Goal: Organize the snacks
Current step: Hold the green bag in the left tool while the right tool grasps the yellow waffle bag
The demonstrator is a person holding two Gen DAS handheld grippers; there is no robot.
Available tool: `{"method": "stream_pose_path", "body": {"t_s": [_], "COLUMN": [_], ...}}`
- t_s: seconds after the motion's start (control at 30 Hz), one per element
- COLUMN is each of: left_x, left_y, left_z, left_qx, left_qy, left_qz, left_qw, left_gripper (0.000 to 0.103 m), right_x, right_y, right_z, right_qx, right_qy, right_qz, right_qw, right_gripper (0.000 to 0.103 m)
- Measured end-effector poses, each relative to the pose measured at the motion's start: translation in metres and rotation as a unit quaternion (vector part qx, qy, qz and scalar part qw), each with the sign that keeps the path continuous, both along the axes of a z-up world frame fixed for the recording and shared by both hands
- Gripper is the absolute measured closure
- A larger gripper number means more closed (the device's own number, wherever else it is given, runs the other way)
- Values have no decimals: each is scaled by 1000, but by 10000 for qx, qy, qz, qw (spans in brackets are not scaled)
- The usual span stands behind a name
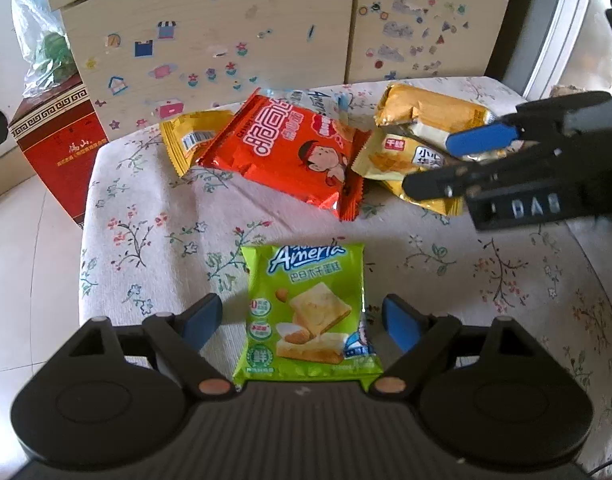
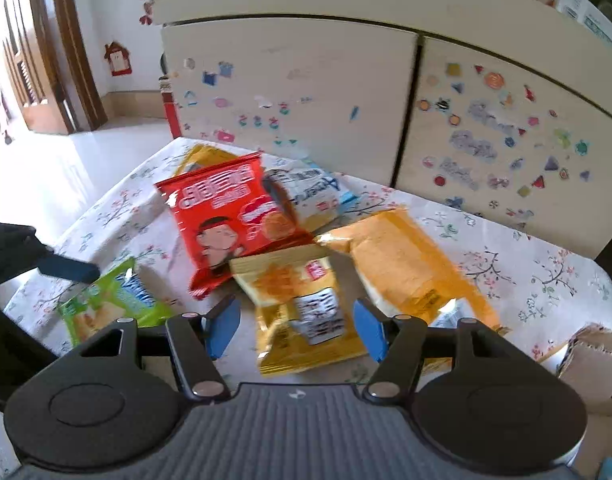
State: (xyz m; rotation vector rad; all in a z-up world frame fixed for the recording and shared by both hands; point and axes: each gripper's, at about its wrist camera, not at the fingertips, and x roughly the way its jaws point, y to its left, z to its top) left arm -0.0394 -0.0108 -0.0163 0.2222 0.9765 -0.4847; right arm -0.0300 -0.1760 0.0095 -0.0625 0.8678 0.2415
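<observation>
left gripper spread, green pack lies between pads, untouched | right gripper parted over yellow pack (nothing pinched) | risk: slippery foil is squeezed out sideways

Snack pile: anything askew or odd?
Yes. The red packet lies tilted across a yellow packet and a white-blue packet, with more yellow packets jumbled beside it. Only the green packet lies flat, apart from the pile.
</observation>
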Motion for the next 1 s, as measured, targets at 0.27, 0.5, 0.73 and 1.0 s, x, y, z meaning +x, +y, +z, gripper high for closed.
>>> {"method": "stream_pose_path", "body": {"t_s": [0.27, 0.5, 0.73, 1.0], "left_x": [0, 0, 0, -2], "left_y": [-1, 0, -2, -4], "left_z": [0, 0, -1, 4], "left_qx": [8, 1, 6, -141], "left_qy": [-1, -1, -27, -210], "left_qz": [-15, -28, -95, -362], "left_qw": [10000, 10000, 10000, 9990], "left_gripper": [14, 13, 10, 42], "right_x": [5, 11, 13, 8], "right_y": [-4, 5, 16, 16], "right_z": [-3, -11, -19, -15], "right_qx": [241, -21, -269, -200], "right_qy": [50, 135, 71, 161], "right_qz": [46, 67, 129, 40], "right_qw": [9997, 9999, 9995, 9997], "right_gripper": [34, 34, 33, 47]}}
